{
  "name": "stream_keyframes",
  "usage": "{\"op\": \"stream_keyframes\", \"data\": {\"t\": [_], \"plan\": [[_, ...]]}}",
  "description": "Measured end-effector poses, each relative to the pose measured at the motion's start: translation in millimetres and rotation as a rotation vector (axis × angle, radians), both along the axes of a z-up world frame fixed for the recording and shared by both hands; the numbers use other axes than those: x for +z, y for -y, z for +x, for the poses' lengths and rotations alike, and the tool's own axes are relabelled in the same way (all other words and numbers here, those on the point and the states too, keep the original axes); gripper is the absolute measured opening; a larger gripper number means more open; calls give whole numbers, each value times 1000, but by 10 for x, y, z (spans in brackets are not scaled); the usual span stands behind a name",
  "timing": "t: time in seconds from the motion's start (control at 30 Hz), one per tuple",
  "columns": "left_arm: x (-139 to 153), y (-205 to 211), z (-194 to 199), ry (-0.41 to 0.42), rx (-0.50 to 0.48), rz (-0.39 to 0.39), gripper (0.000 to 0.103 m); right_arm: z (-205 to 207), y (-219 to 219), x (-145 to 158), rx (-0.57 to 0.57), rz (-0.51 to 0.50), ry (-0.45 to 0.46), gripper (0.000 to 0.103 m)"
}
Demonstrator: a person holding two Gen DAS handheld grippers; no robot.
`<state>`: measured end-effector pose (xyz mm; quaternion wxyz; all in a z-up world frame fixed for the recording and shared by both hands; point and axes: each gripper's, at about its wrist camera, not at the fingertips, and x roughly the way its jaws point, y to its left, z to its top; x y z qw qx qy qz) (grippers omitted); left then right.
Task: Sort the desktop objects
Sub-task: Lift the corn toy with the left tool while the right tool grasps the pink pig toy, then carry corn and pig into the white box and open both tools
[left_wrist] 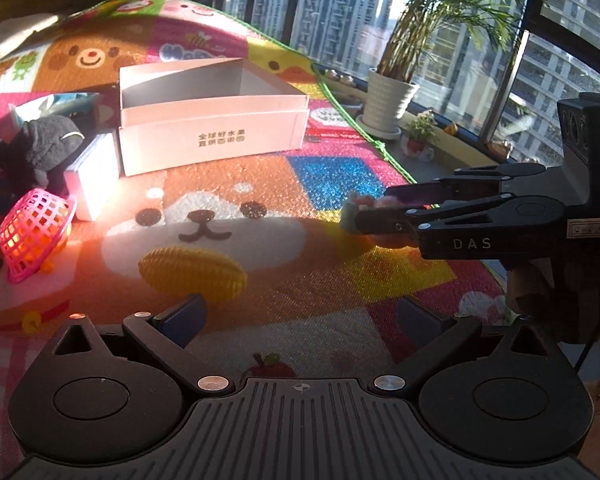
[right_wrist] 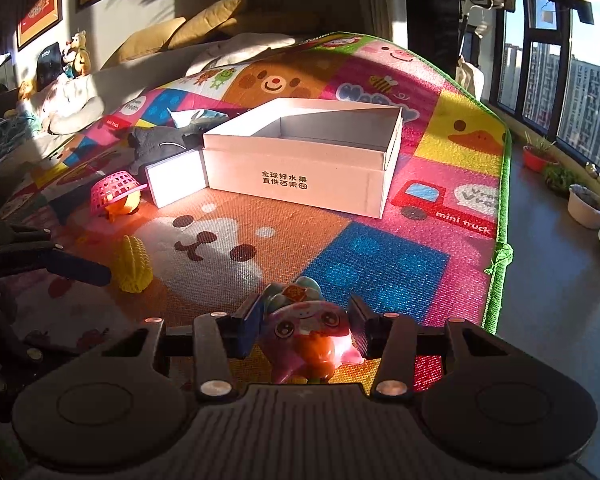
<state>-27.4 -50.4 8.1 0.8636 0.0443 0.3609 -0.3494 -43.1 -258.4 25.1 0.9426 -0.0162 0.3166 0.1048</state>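
A pink and teal toy figurine [right_wrist: 306, 340] with an orange front sits between my right gripper's fingers; the right gripper [right_wrist: 303, 320] is shut on it just above the play mat. The left wrist view shows that gripper [left_wrist: 372, 206] from the side, with the figurine [left_wrist: 348, 214] sticking out at its tips. My left gripper [left_wrist: 302, 316] is open and holds nothing. A yellow toy corn [left_wrist: 192, 270] lies on the mat just beyond its left finger. The open white cardboard box [left_wrist: 212, 136] stands farther back with nothing visible inside.
Left of the box sit a small white box [left_wrist: 94, 176], a dark plush toy [left_wrist: 44, 148] and a tipped pink basket [left_wrist: 36, 232]. The colourful play mat [right_wrist: 380, 272] ends at a green edge on the right. Beyond it are bare floor and potted plants [left_wrist: 388, 100] by the window.
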Motion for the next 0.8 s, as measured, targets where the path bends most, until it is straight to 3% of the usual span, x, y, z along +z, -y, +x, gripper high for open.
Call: {"op": "stream_keyframes", "data": {"t": [0.13,0.37,0.53,0.8], "plan": [[-3,82,-59,30,13,38,103,-9,5,-25,-5,17,10,47],[29,9,-33,210,227,199,103,-27,-45,-73,-5,8,29,49],[-8,-49,183,148,271,163,103,-46,-53,-90,1,3,32,49],[-101,55,304,142,273,174,99,-103,-111,-77,23,-45,43,49]]}}
